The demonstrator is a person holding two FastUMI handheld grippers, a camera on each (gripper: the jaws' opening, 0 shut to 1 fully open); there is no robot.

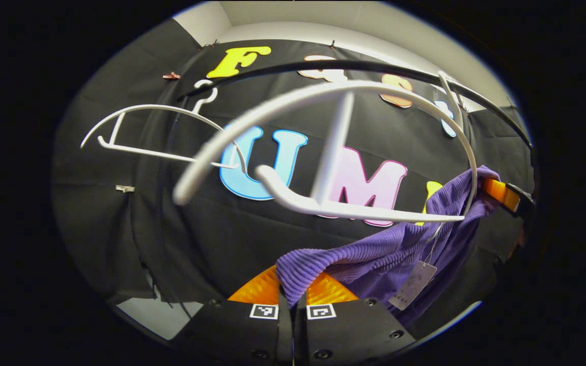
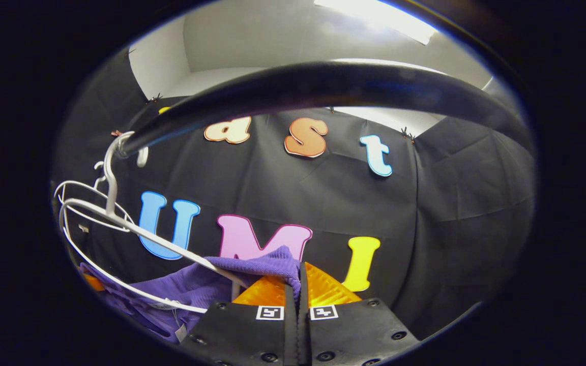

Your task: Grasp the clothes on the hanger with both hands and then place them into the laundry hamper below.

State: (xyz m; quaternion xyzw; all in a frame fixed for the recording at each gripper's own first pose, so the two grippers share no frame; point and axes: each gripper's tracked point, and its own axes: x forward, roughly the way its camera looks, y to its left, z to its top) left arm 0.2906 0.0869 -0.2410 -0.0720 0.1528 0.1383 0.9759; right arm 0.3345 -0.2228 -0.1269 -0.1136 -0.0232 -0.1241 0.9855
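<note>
Fingers of both grippers, left (image 1: 293, 297), right (image 2: 297, 290), clamping purple garment (image 1: 374, 259), its tag (image 1: 412, 284) illegible

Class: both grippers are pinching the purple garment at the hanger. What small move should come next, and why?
Probably draw the garment sideways off the hanger: the left gripper and right gripper both pinch it, but one shoulder is on the hanger's end.

The left gripper (image 1: 293, 297) sat at the bottom centre of the left gripper view, its two fingers pressed together on a fold of the purple garment (image 1: 374, 259). The right gripper (image 2: 297, 287) sat at the bottom centre of the right gripper view, its fingers likewise clamped on the garment's edge. In the left gripper view, the right gripper appeared at the right edge.
</note>
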